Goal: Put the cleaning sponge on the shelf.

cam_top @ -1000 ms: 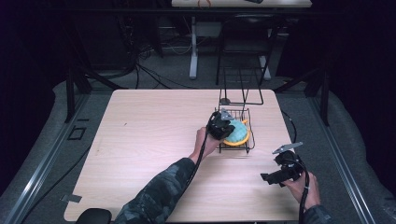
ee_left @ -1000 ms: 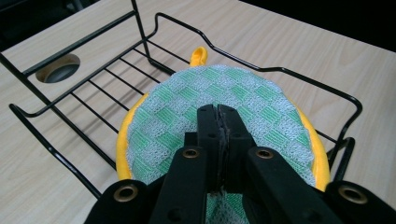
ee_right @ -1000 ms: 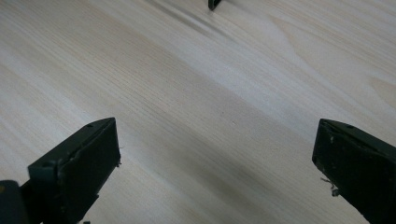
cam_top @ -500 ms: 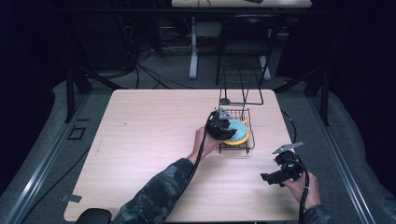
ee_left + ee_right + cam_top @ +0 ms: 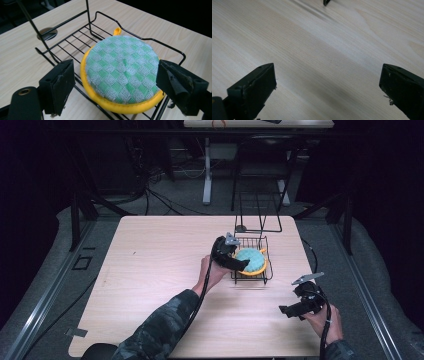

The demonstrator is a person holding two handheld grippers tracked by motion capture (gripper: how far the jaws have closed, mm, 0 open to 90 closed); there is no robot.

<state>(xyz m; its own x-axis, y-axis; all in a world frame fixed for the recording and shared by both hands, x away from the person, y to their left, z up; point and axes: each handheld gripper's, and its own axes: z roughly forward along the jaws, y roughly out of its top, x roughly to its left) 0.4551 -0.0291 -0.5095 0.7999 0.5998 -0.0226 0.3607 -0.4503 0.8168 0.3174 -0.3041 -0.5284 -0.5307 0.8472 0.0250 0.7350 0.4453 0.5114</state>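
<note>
Green pad overhangs rack edge | left gripper wide, seemingly apart

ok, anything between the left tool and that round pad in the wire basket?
Nothing visible. The left tool is open, jaws either side of the green-and-yellow pad, which lies in the wire basket with its near edge over the rim.

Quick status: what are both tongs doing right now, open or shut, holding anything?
Left tongs: open, jaws either side of the round green pot holder in the wire basket, not clamped.
Right tongs: open, empty, over the table.
</note>
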